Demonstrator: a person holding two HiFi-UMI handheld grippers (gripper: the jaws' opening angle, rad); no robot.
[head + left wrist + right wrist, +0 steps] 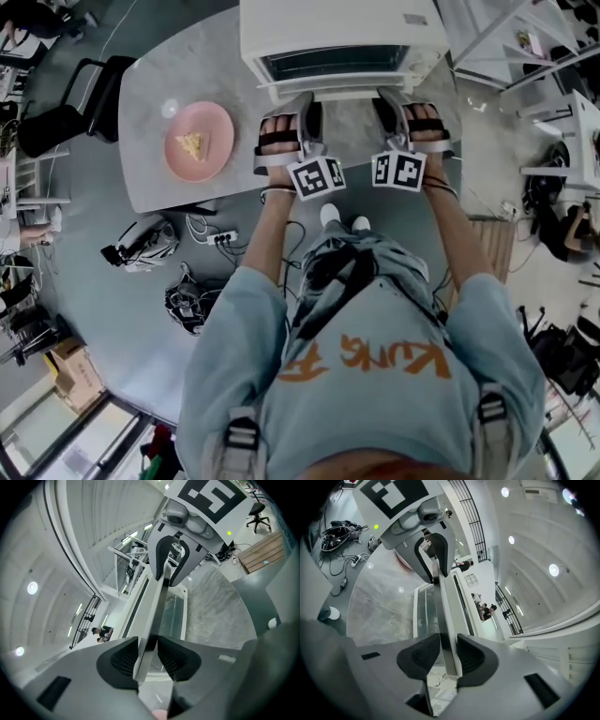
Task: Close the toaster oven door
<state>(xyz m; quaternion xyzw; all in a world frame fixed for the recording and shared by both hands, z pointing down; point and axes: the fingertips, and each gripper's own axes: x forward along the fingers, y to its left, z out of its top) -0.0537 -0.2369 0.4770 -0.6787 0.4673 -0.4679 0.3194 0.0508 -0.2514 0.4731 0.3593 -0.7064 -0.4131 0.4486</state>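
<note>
The white toaster oven [342,37] stands at the table's far edge with its glass door upright against its front. The door's handle bar [342,91] runs along the front. In the head view my left gripper [307,105] and right gripper [394,105] both reach up to that bar, side by side. In the left gripper view the handle [157,602] runs between the dark pads of the left gripper [147,656], which stand slightly apart around it. The right gripper view shows the same: the handle [445,602] sits within the right gripper [447,656], pads close beside it.
A pink plate [217,159] with a piece of food [192,143] sits on the grey marbled table [150,183] to the left. A black chair [94,94] stands beyond the table's left end. Cables and a power strip [220,237] lie on the floor.
</note>
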